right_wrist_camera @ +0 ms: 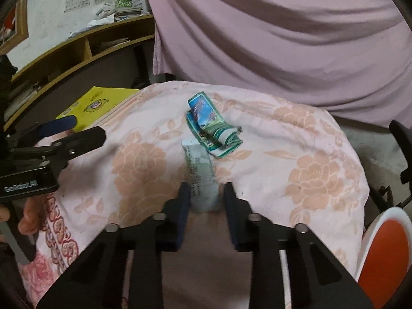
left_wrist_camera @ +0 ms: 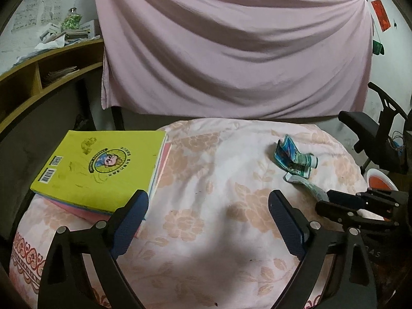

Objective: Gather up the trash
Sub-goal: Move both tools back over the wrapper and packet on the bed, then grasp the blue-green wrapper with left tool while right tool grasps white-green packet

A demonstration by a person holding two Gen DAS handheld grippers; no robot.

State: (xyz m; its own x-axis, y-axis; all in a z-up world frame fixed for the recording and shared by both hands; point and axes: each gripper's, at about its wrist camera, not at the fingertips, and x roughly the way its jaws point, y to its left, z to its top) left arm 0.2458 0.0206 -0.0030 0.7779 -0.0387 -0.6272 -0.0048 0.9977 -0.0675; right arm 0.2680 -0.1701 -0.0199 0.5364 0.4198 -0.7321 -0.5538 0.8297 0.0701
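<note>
Right wrist view shows little readable writing: the pale paper strip (right_wrist_camera: 202,180) carries rows of small print too blurred to make out, and the black body of the left gripper (right_wrist_camera: 74,131) at the left edge bears a white label that cannot be read either. In the left wrist view the yellow-green book (left_wrist_camera: 100,170) shows two barcodes and a round cartoon emblem ringed with characters too small to tell.

The right gripper (right_wrist_camera: 207,195) has its blue-padded fingers on either side of the near end of the paper strip, clenched on it, with the strip running away from the gripper toward the crumpled wrapper (right_wrist_camera: 213,131). That wrapper, glossy teal and blue with a rolled end, lies just beyond the strip's far end on the floral cloth (right_wrist_camera: 309,175). The left gripper stands released, its jaws wide with only cloth between them, well apart from both pieces of trash, its left finger just beside the book's corner.

The cloth is soft, pale pink with peach flowers woven in, draped over a rounded surface. A plain pink sheet (left_wrist_camera: 231,51) hangs in folds behind. An orange and white round object (right_wrist_camera: 386,252) sits at the right edge.
</note>
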